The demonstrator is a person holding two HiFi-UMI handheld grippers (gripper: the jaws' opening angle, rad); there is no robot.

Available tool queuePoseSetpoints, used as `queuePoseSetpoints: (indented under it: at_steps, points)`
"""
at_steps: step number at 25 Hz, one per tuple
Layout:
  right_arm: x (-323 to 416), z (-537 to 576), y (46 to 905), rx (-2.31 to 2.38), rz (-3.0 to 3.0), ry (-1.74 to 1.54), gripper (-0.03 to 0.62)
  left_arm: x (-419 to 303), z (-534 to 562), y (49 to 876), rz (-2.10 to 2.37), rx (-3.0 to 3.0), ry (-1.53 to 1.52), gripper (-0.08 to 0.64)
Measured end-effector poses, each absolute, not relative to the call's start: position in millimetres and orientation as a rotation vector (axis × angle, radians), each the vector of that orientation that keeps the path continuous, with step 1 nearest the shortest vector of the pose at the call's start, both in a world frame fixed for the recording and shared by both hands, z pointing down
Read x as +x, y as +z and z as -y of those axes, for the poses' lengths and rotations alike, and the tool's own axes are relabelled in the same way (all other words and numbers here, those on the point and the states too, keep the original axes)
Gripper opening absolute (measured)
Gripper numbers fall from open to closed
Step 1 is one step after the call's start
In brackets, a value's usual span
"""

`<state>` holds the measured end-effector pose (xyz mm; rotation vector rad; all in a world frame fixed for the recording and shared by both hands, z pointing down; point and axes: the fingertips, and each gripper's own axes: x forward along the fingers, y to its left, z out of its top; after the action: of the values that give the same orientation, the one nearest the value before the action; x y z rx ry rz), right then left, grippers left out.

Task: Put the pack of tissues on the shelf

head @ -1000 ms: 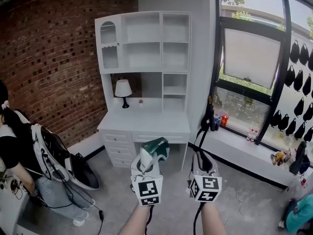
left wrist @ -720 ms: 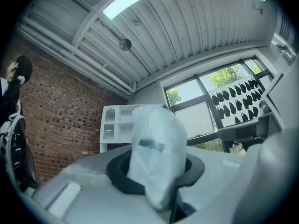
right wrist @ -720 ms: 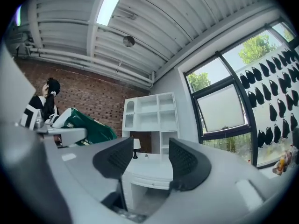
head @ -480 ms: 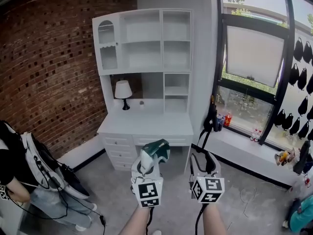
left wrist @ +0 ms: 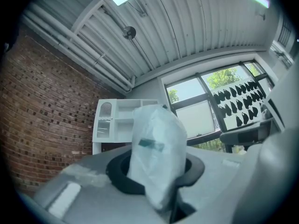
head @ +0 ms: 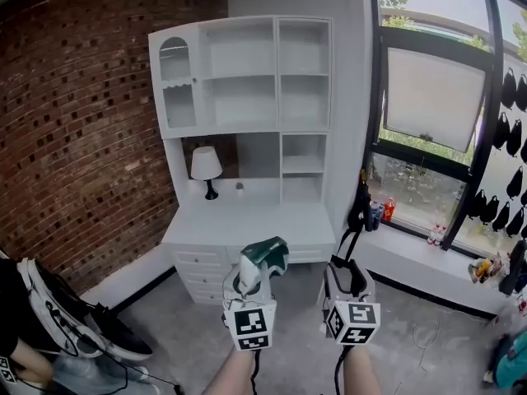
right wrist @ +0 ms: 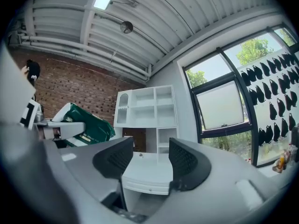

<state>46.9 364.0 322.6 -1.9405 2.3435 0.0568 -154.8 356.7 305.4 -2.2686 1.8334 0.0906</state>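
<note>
- One pack of tissues (head: 267,254) shows in the head view. It is a soft pack, dark green on top and white below. The left hand-held gripper (head: 254,276) holds it in the air, in front of the white surface (head: 247,220) and lower than the shelf (head: 247,72).
- Two hand-held grippers are counted in this view, each with one marker cube. The right hand-held gripper (head: 347,276) is near the left one and carries nothing.
- One lamp (head: 206,167) stands on the surface, under the shelf. One person (head: 10,303) is at the lower left edge.
- In the left gripper view the pack fills the middle. It shows a wrinkled whitish wrap with one small green mark. The black jaws are closed on its sides at a narrow opening.
- In the right gripper view the two black jaws stand wide apart. They have just been opening, and no thing is between them. The one green and white pack is at the left, in the other hand-held gripper.
</note>
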Motion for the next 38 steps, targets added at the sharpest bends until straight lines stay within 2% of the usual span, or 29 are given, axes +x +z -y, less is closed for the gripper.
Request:
queuePoseSetpoints:
  at_steps: [17, 38]
  points:
    - [50.9, -251.6, 345.7, -1.965, -2.356, 0.028, 0.230, -154.2, -244.1, 334.1, -1.855, -2.306, 0.093, 0.110]
    - [132.9, -23.8, 300.8, -1.826, -2.395, 0.097, 0.230, -72.2, -29.1, 293.7, -1.897, -2.191, 0.132, 0.110]
